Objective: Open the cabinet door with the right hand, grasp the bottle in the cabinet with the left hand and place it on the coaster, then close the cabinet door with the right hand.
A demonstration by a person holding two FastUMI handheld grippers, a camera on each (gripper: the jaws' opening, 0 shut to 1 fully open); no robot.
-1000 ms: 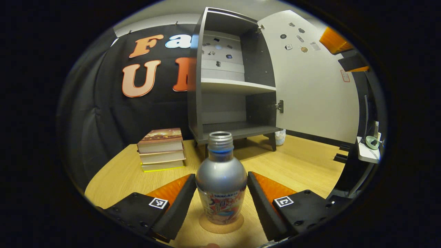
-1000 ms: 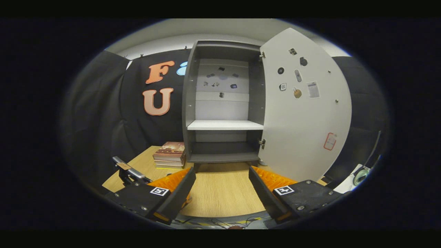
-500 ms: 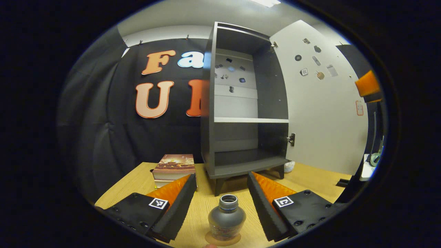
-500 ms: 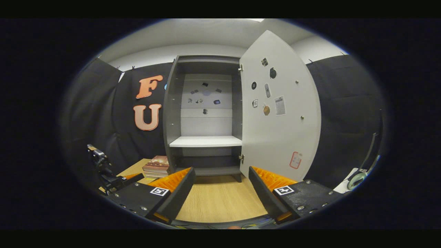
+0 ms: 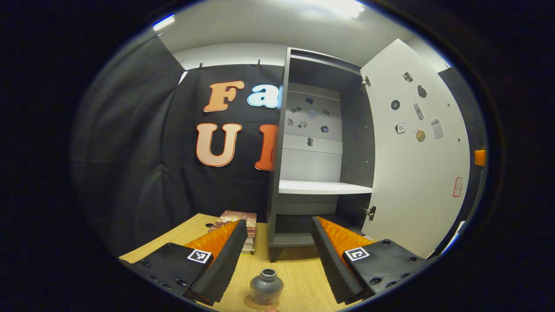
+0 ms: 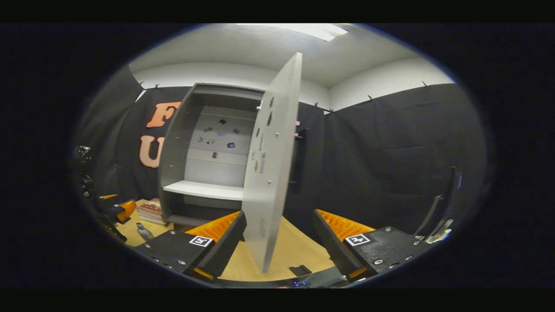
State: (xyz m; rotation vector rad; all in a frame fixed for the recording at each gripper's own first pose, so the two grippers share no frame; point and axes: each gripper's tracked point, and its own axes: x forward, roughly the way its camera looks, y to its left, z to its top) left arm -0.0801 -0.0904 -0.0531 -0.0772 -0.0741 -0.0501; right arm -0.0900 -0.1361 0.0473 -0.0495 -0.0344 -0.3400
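The silver bottle (image 5: 266, 287) stands upright on the round cork coaster (image 5: 249, 303) on the wooden table, low in the left gripper view. My left gripper (image 5: 277, 260) hangs open above and behind it, touching nothing. The grey cabinet (image 5: 318, 173) stands open with bare shelves, its white door (image 5: 416, 173) swung out to the right. In the right gripper view the door (image 6: 271, 173) shows almost edge-on, in line with the gap of my open right gripper (image 6: 279, 247), which holds nothing. The bottle (image 6: 144, 232) and the left gripper (image 6: 115, 210) appear small at the far left.
A stack of books (image 5: 237, 220) lies on the table (image 5: 299, 277) left of the cabinet. A small dark object (image 6: 299, 271) sits near the table's front edge below the door. Black cloth walls close in the booth.
My left gripper has drawn back and up from the bottle, which stays on the coaster. My right gripper has swung right, so the door now shows edge-on instead of face-on.
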